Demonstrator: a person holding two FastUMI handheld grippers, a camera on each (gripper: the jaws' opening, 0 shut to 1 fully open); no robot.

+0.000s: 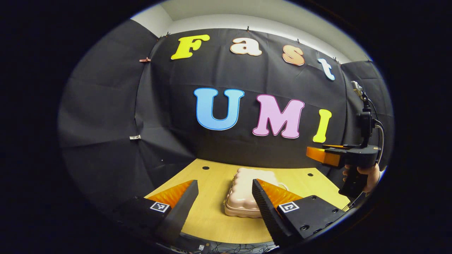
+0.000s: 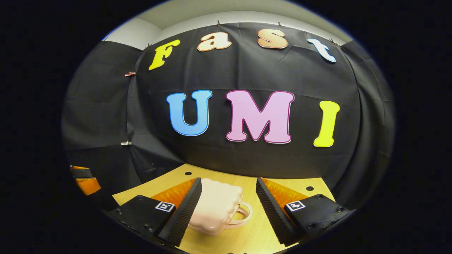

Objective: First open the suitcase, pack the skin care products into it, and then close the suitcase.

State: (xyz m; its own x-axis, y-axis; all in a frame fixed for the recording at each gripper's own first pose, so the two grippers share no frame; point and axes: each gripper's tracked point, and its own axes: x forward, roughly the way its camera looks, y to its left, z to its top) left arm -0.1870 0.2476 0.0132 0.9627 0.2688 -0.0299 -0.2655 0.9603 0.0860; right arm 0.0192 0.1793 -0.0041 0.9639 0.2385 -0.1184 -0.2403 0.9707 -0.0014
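Left gripper view: one closed pink suitcase lies on the wooden table beyond the left gripper, fingers spread and empty, with the right gripper aloft in one hand; right gripper view: the right gripper, likewise released, frames the suitcase, its one handle facing right.

Left tongs spread above closed suitcase on table; right tongs held aloft
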